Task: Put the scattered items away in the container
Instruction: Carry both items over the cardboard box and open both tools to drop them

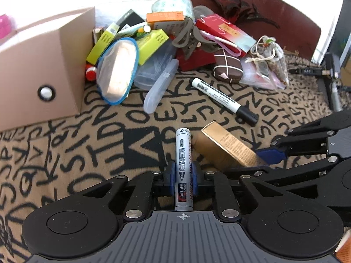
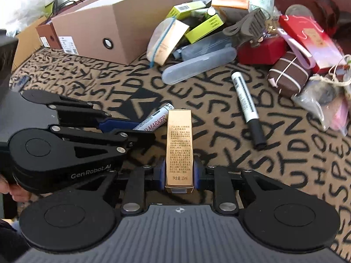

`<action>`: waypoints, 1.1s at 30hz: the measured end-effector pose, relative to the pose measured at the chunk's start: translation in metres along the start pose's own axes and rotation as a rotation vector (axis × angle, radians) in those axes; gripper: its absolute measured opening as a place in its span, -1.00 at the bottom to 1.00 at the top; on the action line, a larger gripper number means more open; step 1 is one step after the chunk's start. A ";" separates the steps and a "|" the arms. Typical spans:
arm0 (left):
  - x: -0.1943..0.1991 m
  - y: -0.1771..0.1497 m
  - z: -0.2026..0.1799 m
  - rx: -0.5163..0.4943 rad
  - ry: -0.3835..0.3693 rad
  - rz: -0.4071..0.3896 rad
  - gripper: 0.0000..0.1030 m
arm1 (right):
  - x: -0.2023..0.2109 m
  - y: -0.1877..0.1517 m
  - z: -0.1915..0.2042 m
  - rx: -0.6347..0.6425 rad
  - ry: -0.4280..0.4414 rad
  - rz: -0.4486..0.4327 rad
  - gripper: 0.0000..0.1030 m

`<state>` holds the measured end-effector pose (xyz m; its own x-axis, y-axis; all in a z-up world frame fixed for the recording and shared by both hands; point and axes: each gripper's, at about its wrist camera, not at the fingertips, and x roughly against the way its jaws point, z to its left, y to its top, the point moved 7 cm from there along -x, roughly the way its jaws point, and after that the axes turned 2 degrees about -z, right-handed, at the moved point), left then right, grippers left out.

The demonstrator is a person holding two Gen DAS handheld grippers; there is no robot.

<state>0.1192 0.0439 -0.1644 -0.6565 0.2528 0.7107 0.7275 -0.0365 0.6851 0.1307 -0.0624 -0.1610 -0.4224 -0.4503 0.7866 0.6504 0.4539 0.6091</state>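
My left gripper (image 1: pixel 183 178) is shut on a silver whiteboard marker (image 1: pixel 183 164) that points forward, just above the patterned cloth. My right gripper (image 2: pixel 179 173) is shut on a slim gold box (image 2: pixel 179 144). In the left wrist view the gold box (image 1: pixel 230 145) and the right gripper (image 1: pixel 272 154) lie just right of the marker. In the right wrist view the left gripper (image 2: pixel 122 126) and its marker (image 2: pixel 156 118) are at the left. The open cardboard box (image 1: pixel 43 65) stands at the far left and also shows in the right wrist view (image 2: pixel 122 22).
A white marker with a black cap (image 1: pixel 223 99) and a clear plastic case (image 1: pixel 161 85) lie on the cloth ahead. Behind is a pile: yellow-green boxes (image 1: pixel 151 43), tape roll (image 1: pixel 173 5), red packets (image 1: pixel 221 30), brown bundle (image 1: pixel 228 68), sachet bags (image 1: pixel 267 63).
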 end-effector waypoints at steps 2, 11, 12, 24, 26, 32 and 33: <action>0.011 -0.003 0.005 0.038 -0.019 -0.003 -0.80 | 0.004 0.000 0.006 -0.021 0.030 0.006 -0.47; 0.082 0.043 0.045 0.055 0.027 -0.151 -0.79 | 0.035 0.059 0.059 0.073 0.071 -0.101 -0.48; 0.090 0.053 0.054 0.060 0.036 -0.171 -0.79 | 0.037 0.071 0.065 0.085 0.075 -0.119 -0.48; 0.101 0.173 0.184 0.173 0.125 -0.303 -0.79 | 0.000 0.238 0.111 0.146 0.065 -0.254 -0.48; 0.083 0.187 0.204 0.203 0.118 -0.283 -0.79 | -0.023 0.256 0.109 0.146 0.038 -0.252 -0.47; 0.029 0.210 0.246 0.226 0.123 -0.223 -0.79 | -0.092 0.286 0.092 0.103 0.012 -0.188 -0.47; 0.021 0.213 0.251 0.233 0.125 -0.212 -0.79 | -0.102 0.289 0.089 0.094 0.008 -0.176 -0.47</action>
<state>0.3100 0.2838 -0.0440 -0.8067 0.1104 0.5806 0.5890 0.2296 0.7748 0.3055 0.1836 -0.0562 -0.5194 -0.5349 0.6664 0.5050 0.4369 0.7443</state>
